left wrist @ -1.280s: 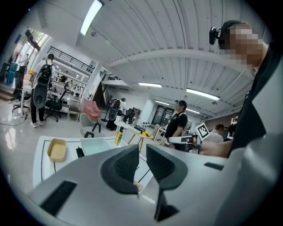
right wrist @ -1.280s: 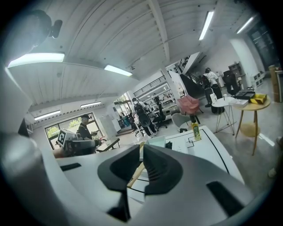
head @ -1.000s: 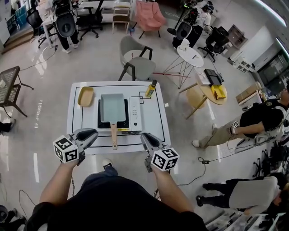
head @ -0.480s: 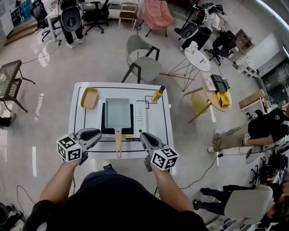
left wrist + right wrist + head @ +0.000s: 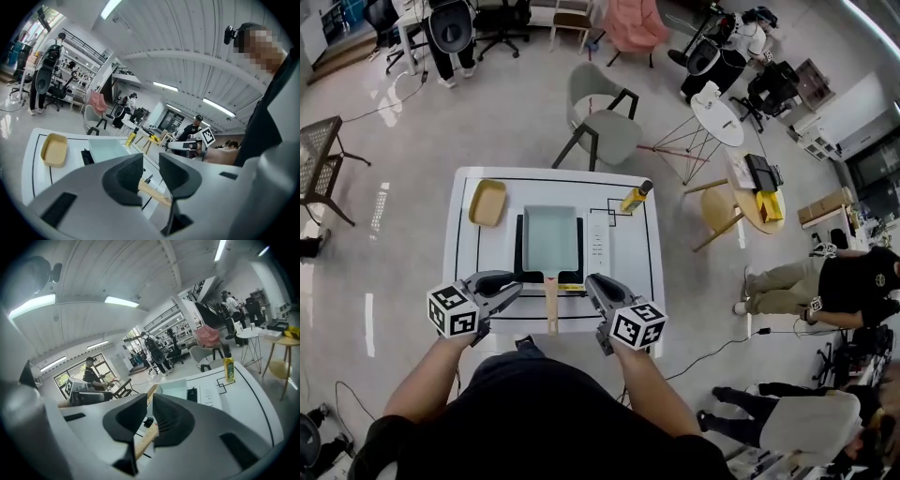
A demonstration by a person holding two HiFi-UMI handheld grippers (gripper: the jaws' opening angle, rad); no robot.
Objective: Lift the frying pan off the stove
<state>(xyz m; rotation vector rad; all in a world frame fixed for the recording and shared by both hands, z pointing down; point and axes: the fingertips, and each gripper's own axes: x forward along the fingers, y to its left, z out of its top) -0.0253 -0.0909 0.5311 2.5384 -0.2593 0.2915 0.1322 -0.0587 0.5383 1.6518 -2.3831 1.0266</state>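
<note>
The left gripper (image 5: 517, 284) had its jaws apart, just opening, with nothing between them. The right gripper (image 5: 591, 279) had its jaws together and empty. A wooden handle (image 5: 551, 305) lay between both grippers, touching neither. Ahead, the frying pan (image 5: 549, 239) sat on the stove (image 5: 519, 246). Farther off, a yellow tray (image 5: 487, 202) lay beyond the left gripper.

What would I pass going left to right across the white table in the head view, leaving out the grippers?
yellow tray → frying pan → stove's white control strip → yellow bottle
</note>
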